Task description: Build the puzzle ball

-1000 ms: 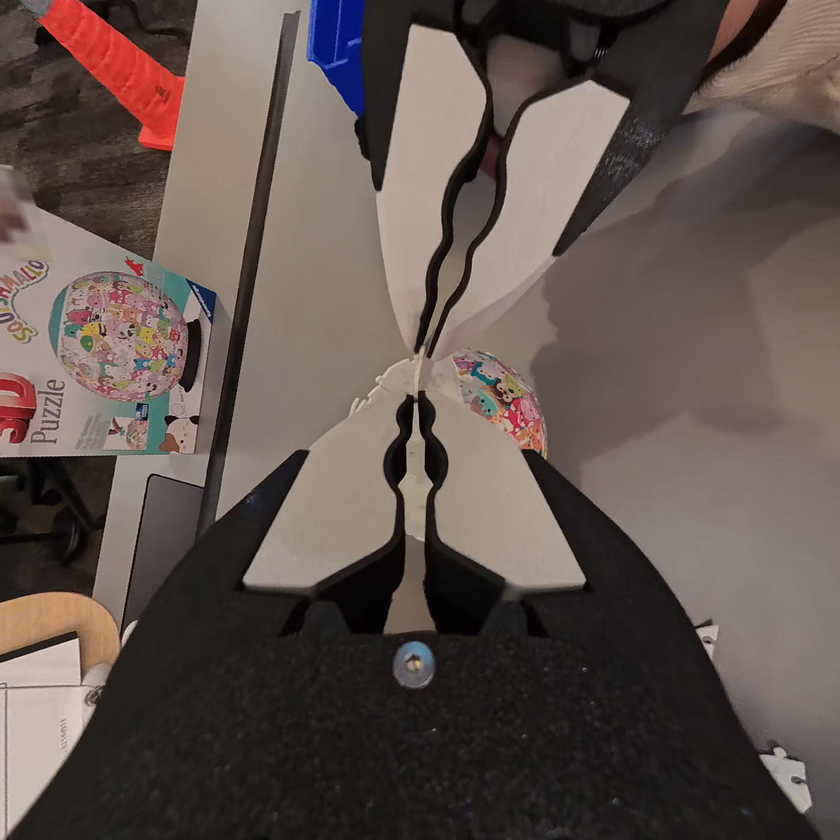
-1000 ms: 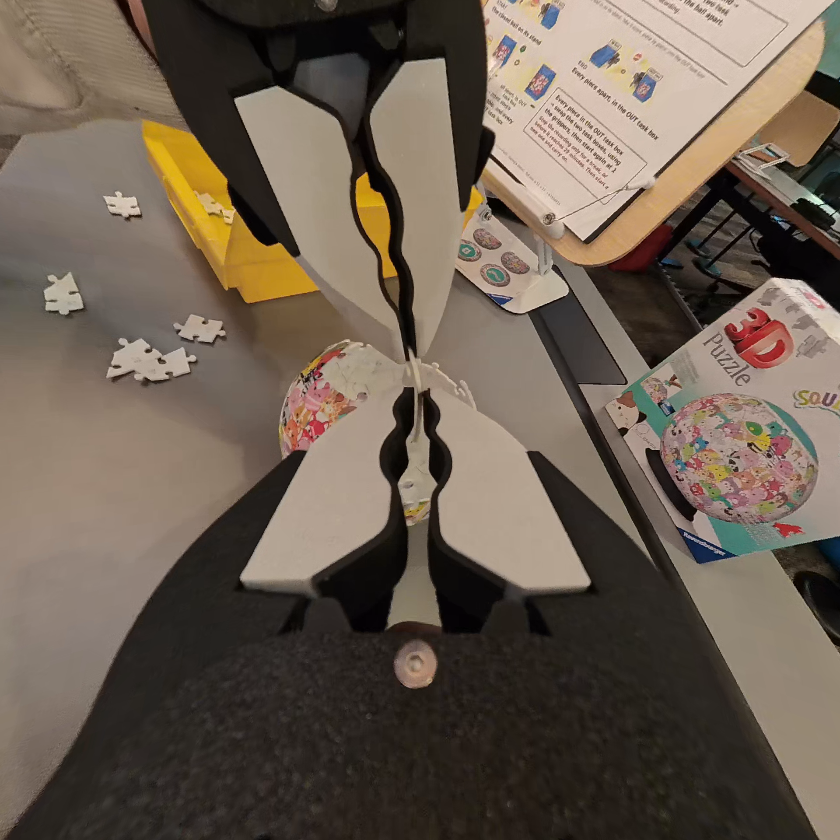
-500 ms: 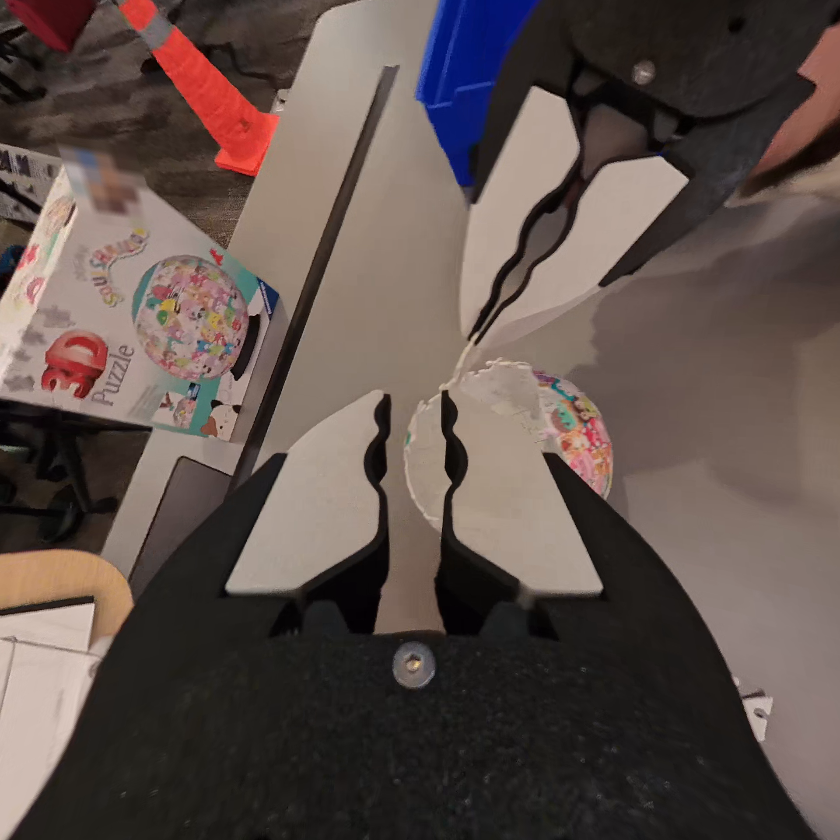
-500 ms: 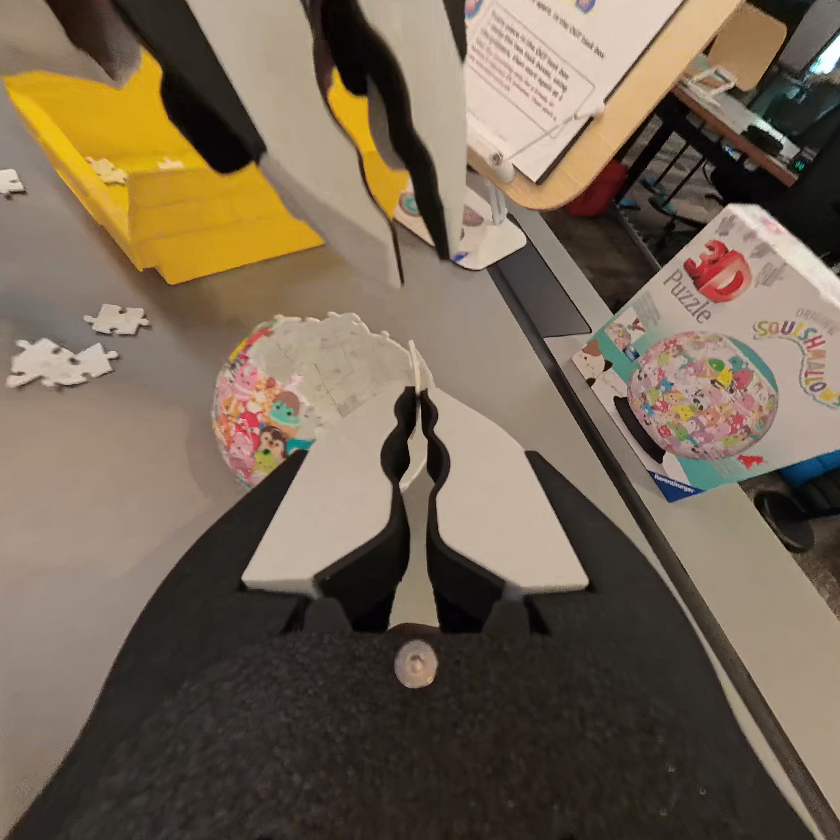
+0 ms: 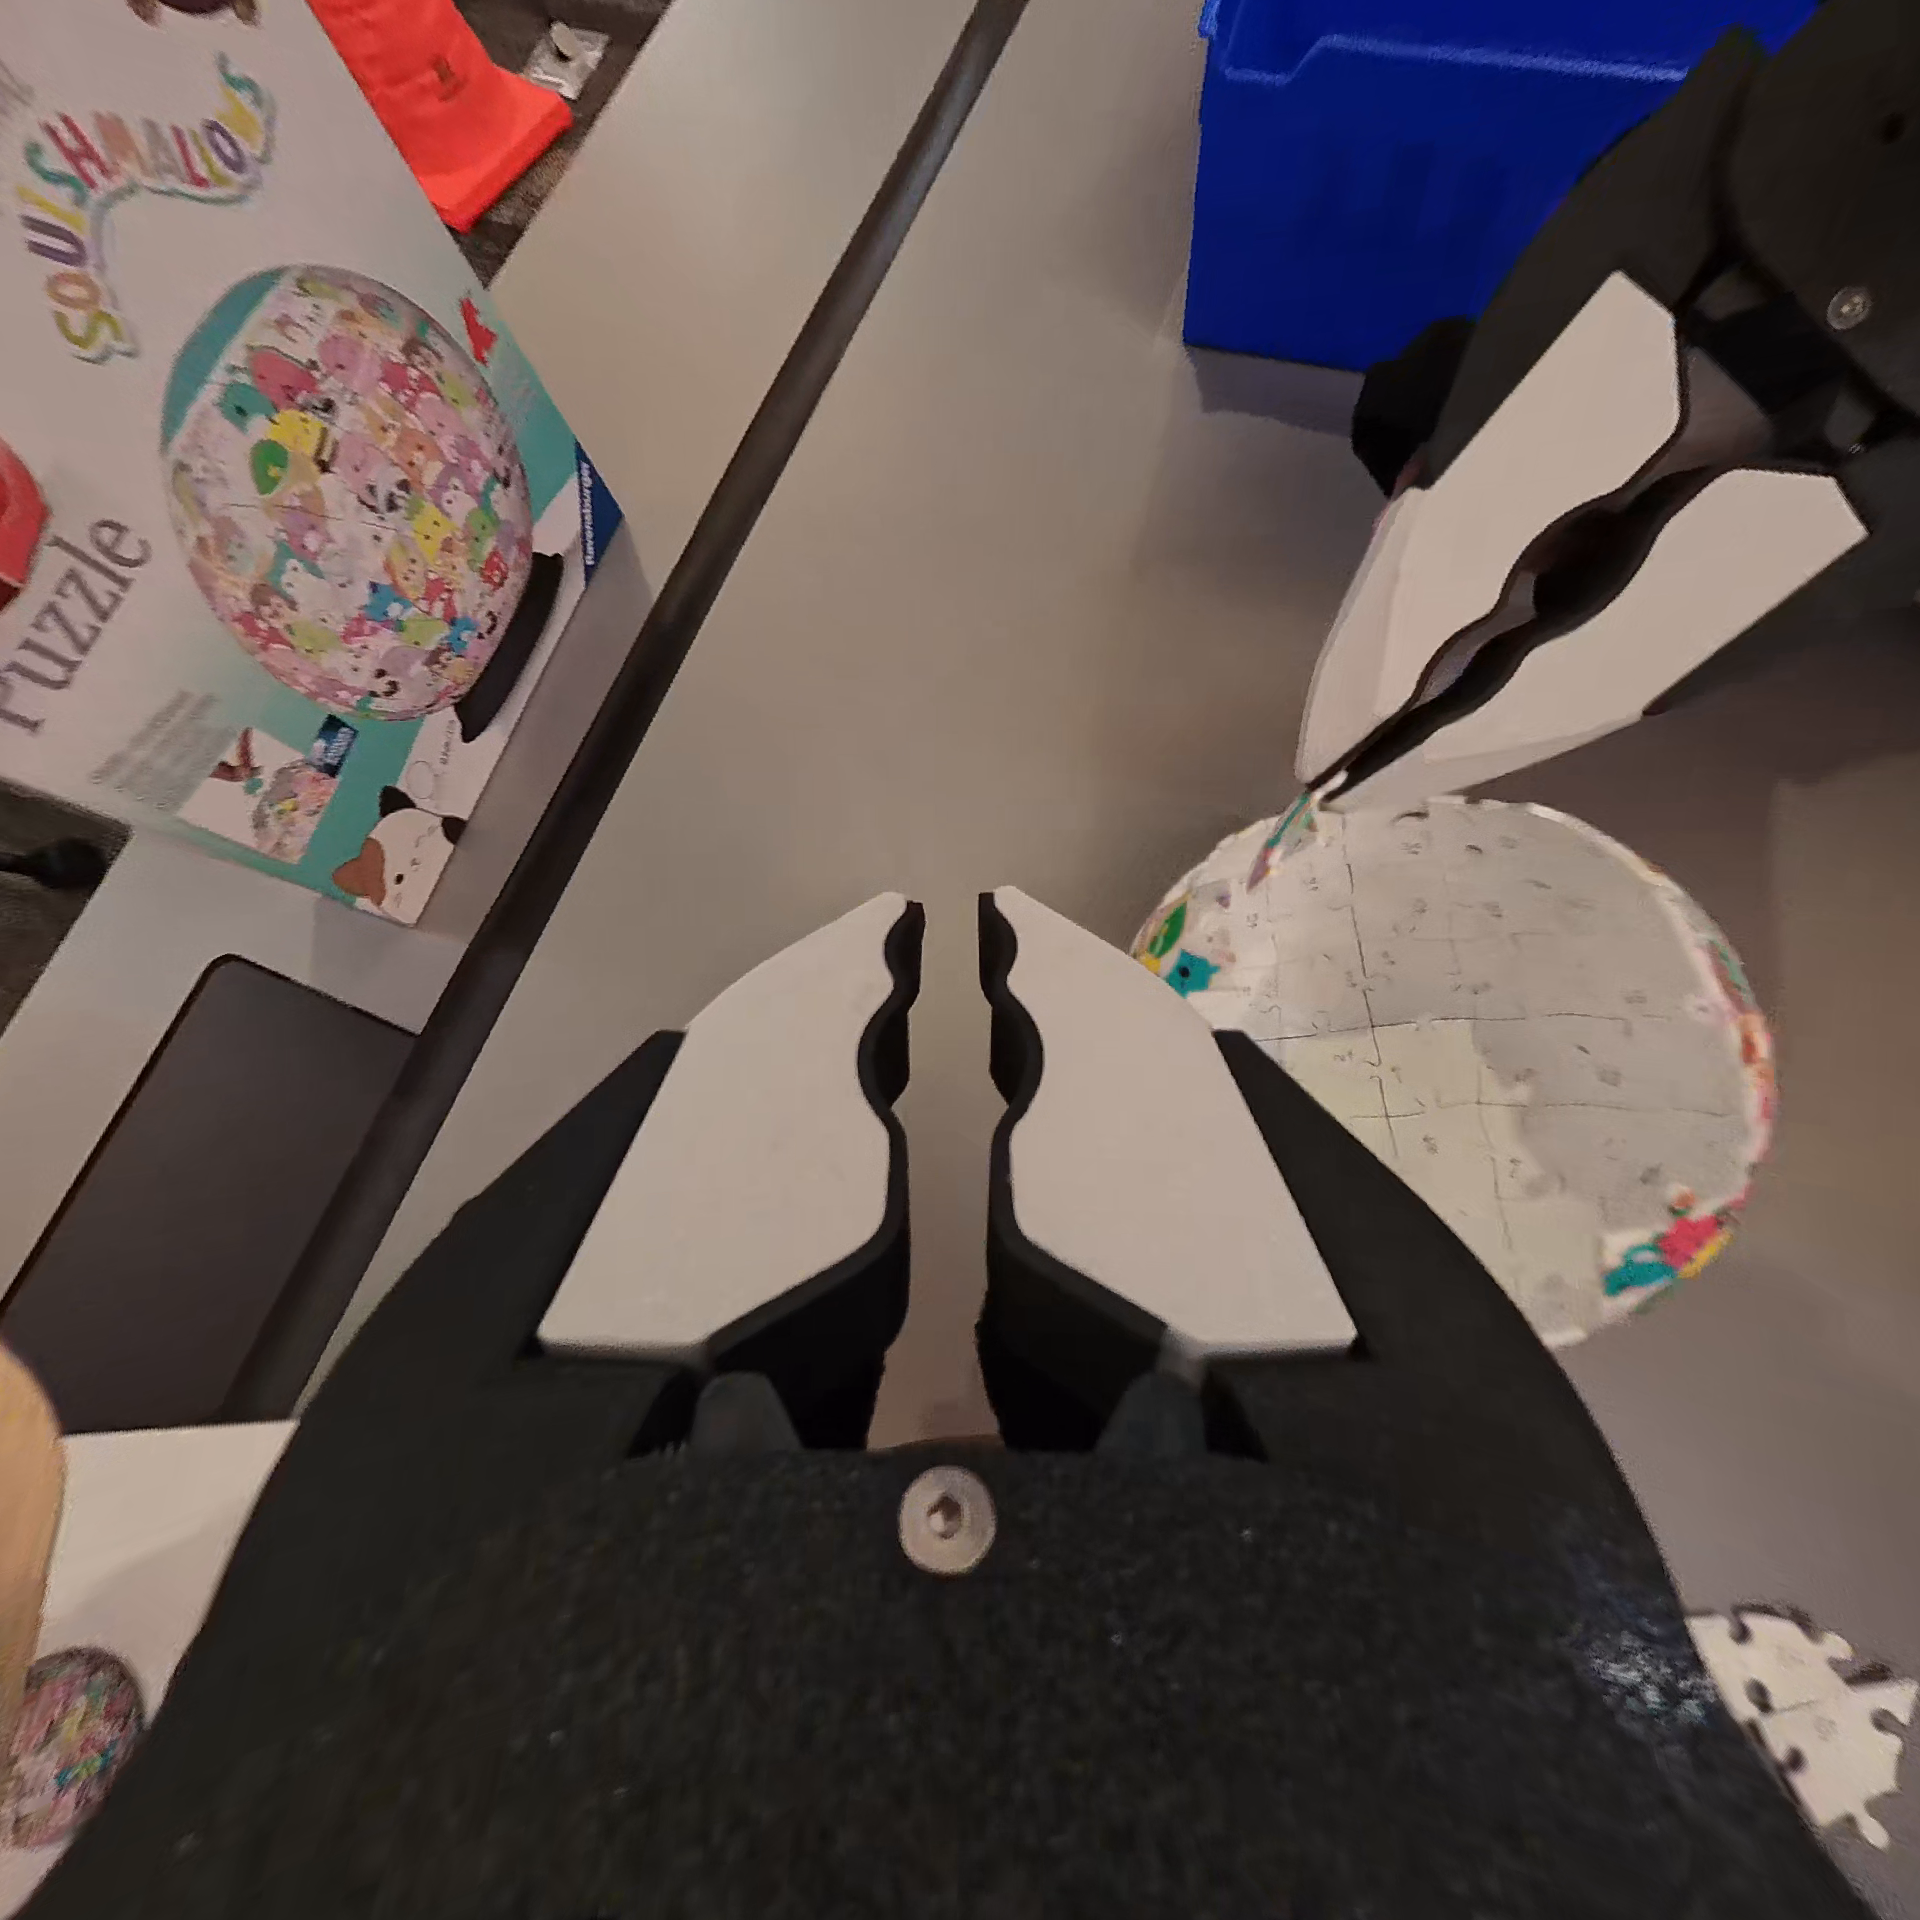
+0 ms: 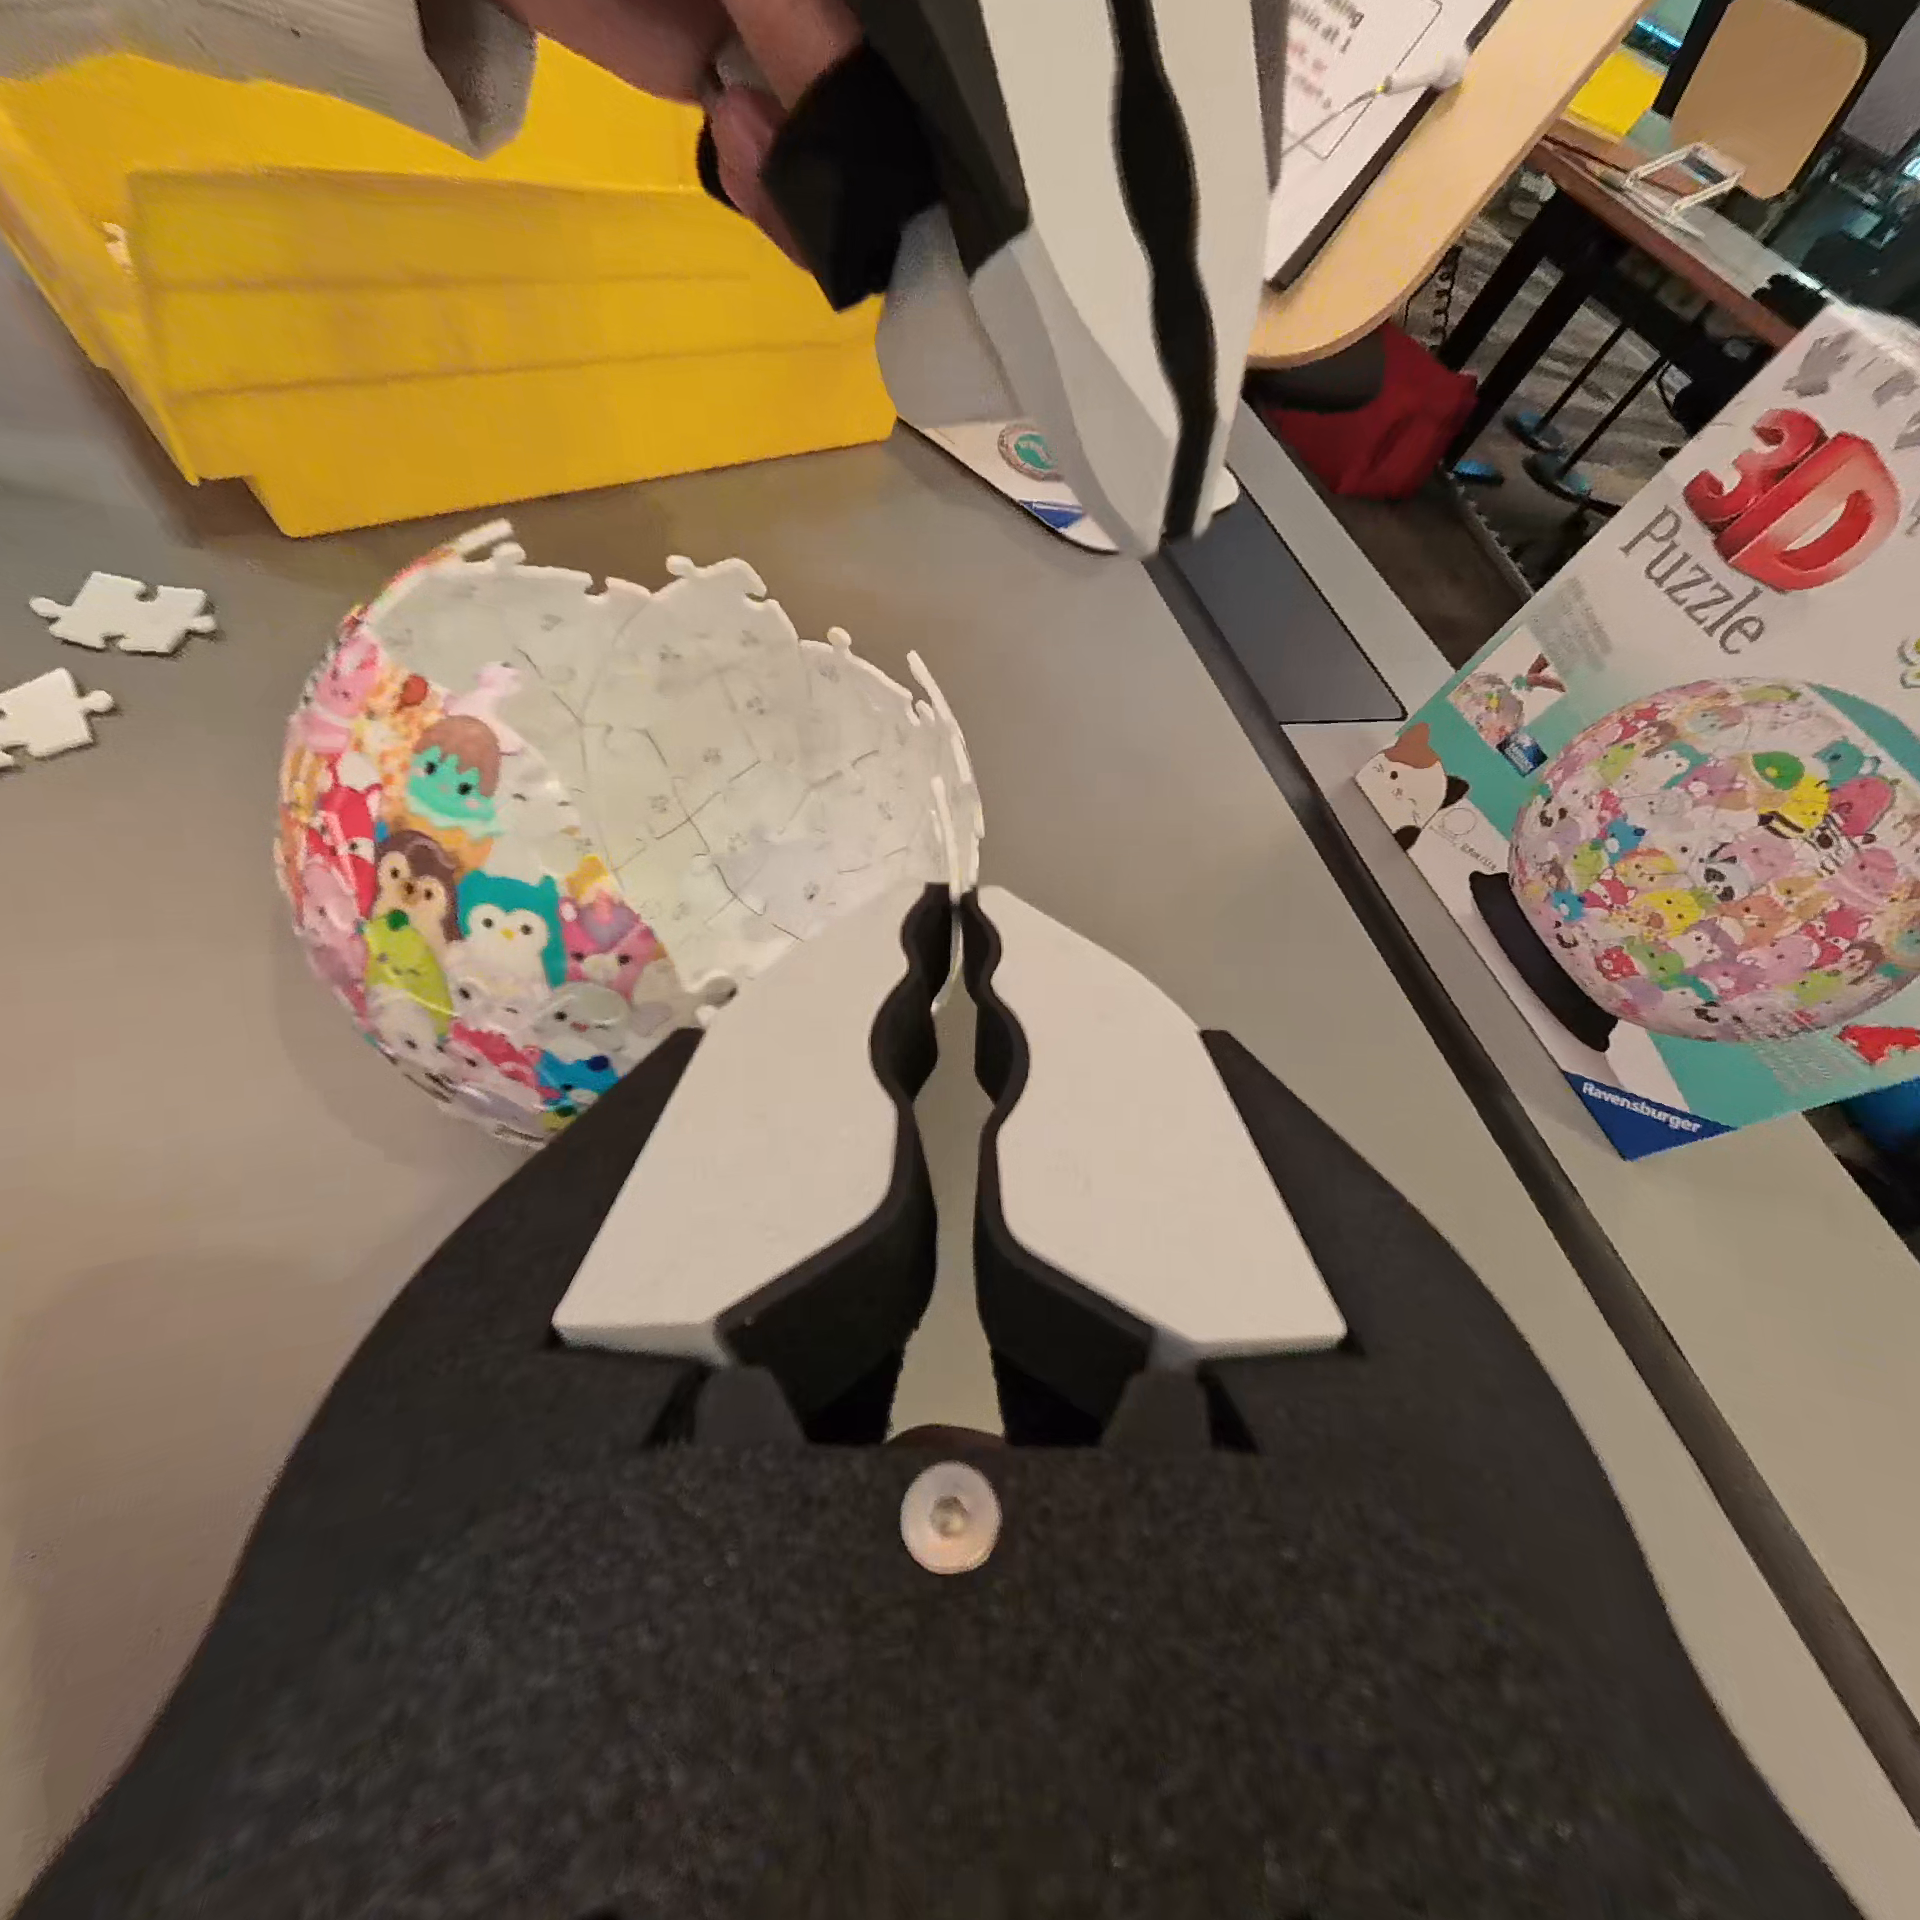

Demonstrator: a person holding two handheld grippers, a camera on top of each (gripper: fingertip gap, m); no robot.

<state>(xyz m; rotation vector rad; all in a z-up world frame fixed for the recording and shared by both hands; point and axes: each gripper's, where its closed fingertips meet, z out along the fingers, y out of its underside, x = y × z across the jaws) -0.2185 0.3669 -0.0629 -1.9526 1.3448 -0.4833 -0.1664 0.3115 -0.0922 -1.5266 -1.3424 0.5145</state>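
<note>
The partly built puzzle ball [image 6: 499, 914] lies on the grey table [image 6: 156, 1195], an open shell, colourful outside and white inside; it also shows in the left wrist view [image 5: 1475, 1049]. My right gripper [image 6: 956, 904] is shut on the shell's jagged rim at its right side; in the left wrist view the right gripper [image 5: 1322, 784] pinches the rim from above. My left gripper [image 5: 945, 914] is open by a narrow gap and empty, off to the left of the ball over bare table. It hangs above the table edge in the right wrist view [image 6: 1169, 525].
A yellow bin [image 6: 520, 343] stands behind the ball and a blue bin [image 5: 1403, 187] on the other side. Loose white pieces [image 6: 125, 613] lie left of the ball, others near me [image 5: 1818, 1704]. The puzzle box [image 6: 1714, 831] sits past the table's dark edge strip [image 5: 727, 499].
My left gripper let go of the ball's rim, opened and drew away to the left. My right gripper kept its hold on the rim and the shell turned its opening more toward me.
</note>
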